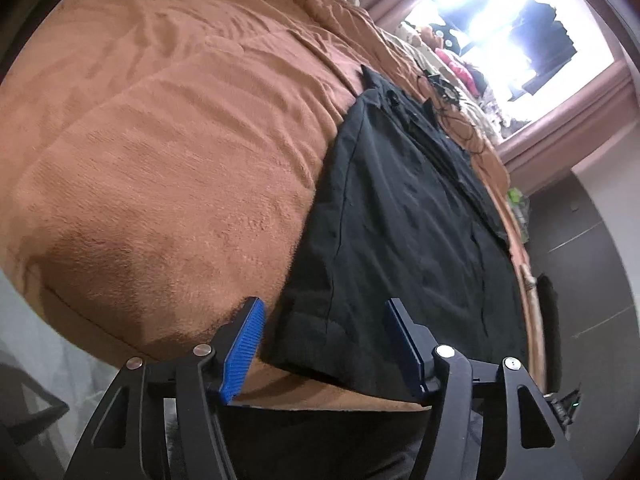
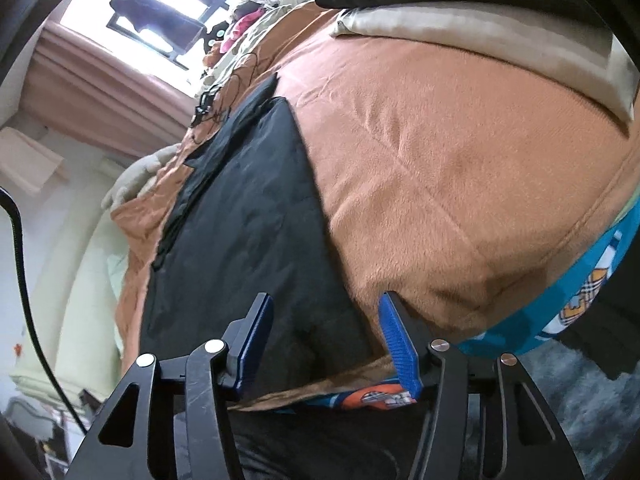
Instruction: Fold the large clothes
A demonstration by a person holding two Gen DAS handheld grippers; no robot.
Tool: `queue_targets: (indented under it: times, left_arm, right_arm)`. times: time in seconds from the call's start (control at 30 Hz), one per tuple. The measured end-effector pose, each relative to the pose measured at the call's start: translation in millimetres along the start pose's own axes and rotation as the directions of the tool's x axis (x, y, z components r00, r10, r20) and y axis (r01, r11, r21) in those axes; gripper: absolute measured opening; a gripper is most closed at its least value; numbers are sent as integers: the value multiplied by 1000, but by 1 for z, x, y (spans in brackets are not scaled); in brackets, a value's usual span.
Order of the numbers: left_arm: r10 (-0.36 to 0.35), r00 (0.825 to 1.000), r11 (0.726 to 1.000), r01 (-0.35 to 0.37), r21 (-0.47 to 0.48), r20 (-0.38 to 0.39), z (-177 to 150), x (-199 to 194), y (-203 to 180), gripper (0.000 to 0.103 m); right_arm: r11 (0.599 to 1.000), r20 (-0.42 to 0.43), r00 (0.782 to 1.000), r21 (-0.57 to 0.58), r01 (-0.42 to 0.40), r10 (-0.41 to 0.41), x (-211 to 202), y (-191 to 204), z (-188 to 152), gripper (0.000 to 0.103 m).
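Jaws of my left gripper (image 1: 322,344) and right gripper (image 2: 324,340) are standing open, straddling the black garment's (image 1: 400,220) near corners, readying a fold across the brown blanket (image 1: 180,140).

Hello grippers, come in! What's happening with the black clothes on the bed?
Left gripper open, right gripper open, each over a near corner. Black garment flat on the orange blanket, ungripped. Nothing in the way.

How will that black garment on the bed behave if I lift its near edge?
The black garment lies flat with soft creases, so it will probably droop limply. It looks thin, so likely light. The fuzzy orange blanket may drag on it.
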State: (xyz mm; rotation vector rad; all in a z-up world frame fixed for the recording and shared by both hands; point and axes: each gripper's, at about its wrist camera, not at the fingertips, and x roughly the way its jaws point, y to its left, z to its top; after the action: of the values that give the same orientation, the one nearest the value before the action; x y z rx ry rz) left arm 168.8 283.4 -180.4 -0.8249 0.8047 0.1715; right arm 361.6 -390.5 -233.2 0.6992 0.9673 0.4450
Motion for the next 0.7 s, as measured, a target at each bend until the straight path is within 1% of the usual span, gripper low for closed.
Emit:
queue_targets:
  times: [0.03, 0.07, 0.13, 0.27, 0.33, 0.4, 0.47, 0.53, 0.57, 0.63, 0.67, 0.7]
  left_arm:
    - [-14, 1000, 1000, 14, -2, 1, 0, -2, 2, 63]
    - [-27, 1000, 1000, 27, -10, 4, -1, -3, 4, 61]
    - [-69, 998, 997, 69, -41, 9, -2, -6, 11, 61]
    - [-123, 992, 990, 123, -71, 0, -4, -6, 13, 61]
    - [-161, 987, 984, 159, -79, -20, -4, -3, 7, 61]
    - [-209, 977, 974, 205, -94, -33, -5, -1, 2, 61]
    - [-247, 969, 966, 244, -91, -24, -8, -1, -6, 61]
    - [-243, 970, 966, 242, -85, -3, -8, -1, -11, 61]
    - [-236, 972, 968, 236, -85, 7, -7, -1, -12, 61]
    - [-196, 980, 976, 197, -92, 24, -4, 3, -13, 61]
    - [-167, 986, 980, 169, -102, 28, -3, 6, -13, 58]
    - [-138, 990, 983, 141, -115, 26, -1, 10, -12, 45]
  right_arm:
    - [999, -13, 999, 13, -34, 34, 1, -2, -1, 50]
    - [998, -20, 998, 20, -55, 56, 1, -3, -3, 49]
    - [996, -16, 997, 22, -81, 81, 2, -3, -7, 49]
    - [989, -4, 990, 44, -143, 144, 10, -3, -10, 49]
    - [987, 4, 988, 46, -156, 156, 14, 0, -10, 49]
    - [984, 33, 986, 62, -167, 165, 16, 2, -8, 48]
    - [981, 65, 982, 74, -181, 176, 16, 4, -6, 47]
    - [979, 88, 980, 81, -186, 179, 14, 4, -4, 47]
    - [981, 94, 981, 84, -175, 167, 15, 5, -3, 47]
    - [983, 85, 985, 90, -158, 150, 17, 5, 1, 47]
    - [985, 81, 987, 98, -144, 136, 20, 5, 1, 47]
    - [986, 77, 990, 109, -129, 121, 23, 5, 1, 47]
